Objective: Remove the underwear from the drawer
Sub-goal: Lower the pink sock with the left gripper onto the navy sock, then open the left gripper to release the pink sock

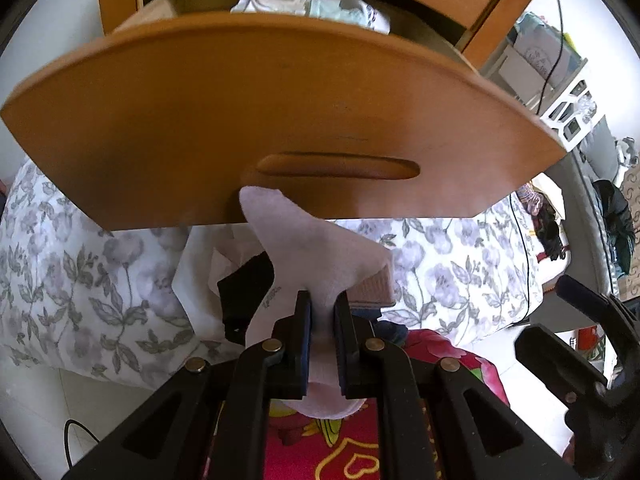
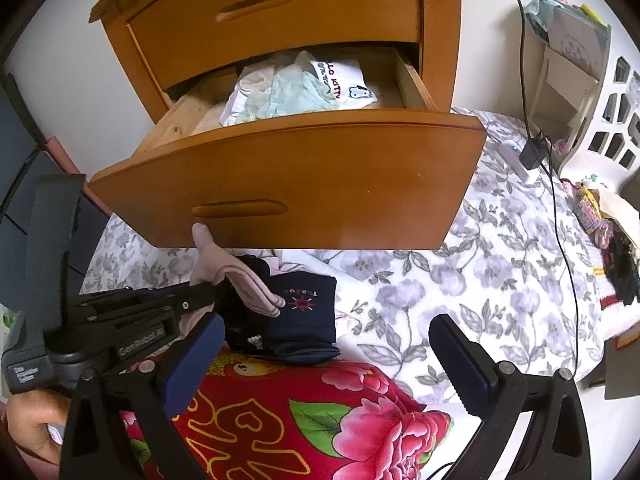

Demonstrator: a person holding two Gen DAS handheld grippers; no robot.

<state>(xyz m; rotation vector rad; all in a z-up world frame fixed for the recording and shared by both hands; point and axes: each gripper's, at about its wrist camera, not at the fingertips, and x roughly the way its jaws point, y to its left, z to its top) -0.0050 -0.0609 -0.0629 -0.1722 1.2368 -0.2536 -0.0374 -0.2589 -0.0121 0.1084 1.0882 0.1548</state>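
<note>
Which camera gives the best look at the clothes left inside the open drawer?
The right wrist view: it looks down into the drawer, so the pile of clothes shows whole, white and pale blue pieces with printed lettering. In the left wrist view the drawer front hides most of the pile; only its top shows.

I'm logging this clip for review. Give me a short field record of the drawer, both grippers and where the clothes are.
drawer: lower drawer pulled open, upper one shut
in drawer: white and pale blue garments
left gripper: jaws shut on a pale pink garment, below the drawer front
right gripper: jaws open, empty
on bed: navy garment on the floral bedding
</note>
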